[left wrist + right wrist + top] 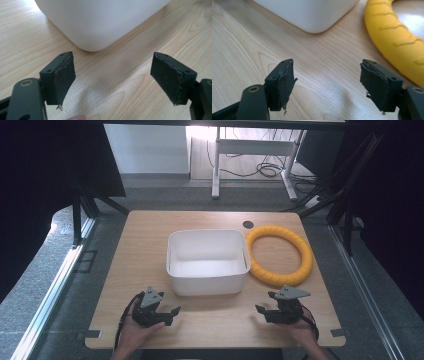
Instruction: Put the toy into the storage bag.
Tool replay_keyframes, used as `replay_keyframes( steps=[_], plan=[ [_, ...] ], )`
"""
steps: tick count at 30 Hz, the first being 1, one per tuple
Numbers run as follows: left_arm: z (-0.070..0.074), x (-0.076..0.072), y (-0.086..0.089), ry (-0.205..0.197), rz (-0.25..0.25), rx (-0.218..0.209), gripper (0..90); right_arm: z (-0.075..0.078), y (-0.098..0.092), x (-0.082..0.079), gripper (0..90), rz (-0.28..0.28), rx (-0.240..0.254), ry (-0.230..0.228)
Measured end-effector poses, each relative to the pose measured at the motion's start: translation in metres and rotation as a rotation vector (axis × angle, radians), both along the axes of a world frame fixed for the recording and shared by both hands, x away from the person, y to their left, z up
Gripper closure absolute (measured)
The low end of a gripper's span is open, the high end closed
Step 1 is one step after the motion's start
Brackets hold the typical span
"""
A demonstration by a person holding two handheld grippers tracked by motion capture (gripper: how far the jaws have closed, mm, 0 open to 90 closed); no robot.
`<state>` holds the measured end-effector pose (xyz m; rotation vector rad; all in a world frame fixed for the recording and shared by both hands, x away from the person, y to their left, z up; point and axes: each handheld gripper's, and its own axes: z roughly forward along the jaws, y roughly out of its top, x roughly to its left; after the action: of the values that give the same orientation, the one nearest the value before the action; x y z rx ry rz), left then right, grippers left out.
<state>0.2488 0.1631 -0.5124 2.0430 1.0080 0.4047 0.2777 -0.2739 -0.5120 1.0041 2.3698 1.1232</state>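
Note:
A white plastic bin (207, 283) stands empty in the middle of the wooden table (140, 245). A yellow ridged ring (306, 255) lies flat just right of it, close to the bin's right wall. My left gripper (170, 315) rests near the front edge, below the bin's left corner, open with nothing between its jaws. In the left gripper view the gripper (113, 72) faces a rounded corner of the bin (100, 22). My right gripper (263, 313) sits open and holds nothing at the front right. In its own view the gripper (327, 72) faces the bin (312, 12) and the ring (397, 37).
A dark round cable hole (248, 224) marks the table's far edge behind the bin. Black frame legs (77, 220) stand at both sides, and a white desk frame (216, 165) with cables stands beyond the table. A hand holds each gripper at the front edge.

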Motion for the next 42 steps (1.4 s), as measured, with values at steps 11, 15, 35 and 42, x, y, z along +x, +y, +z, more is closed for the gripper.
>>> replay_keyframes(
  steps=[11,15,35,42],
  plan=[
    [0.002,0.002,-0.002,-0.004,-0.018,-0.012,20.1,0.003,0.007,-0.005,28.0,-0.008,-0.059,-0.020],
    [0.001,0.001,-0.002,-0.006,-0.017,-0.004,20.7,0.008,0.002,-0.006,27.8,0.002,-0.040,-0.017],
    [0.002,0.001,-0.003,0.005,-0.028,-0.010,20.4,0.052,-0.007,0.091,21.3,0.053,-0.205,0.066],
    [0.003,0.001,-0.001,0.032,-0.038,-0.063,20.4,0.027,0.003,0.120,20.5,0.091,-0.271,0.169]
  ],
)
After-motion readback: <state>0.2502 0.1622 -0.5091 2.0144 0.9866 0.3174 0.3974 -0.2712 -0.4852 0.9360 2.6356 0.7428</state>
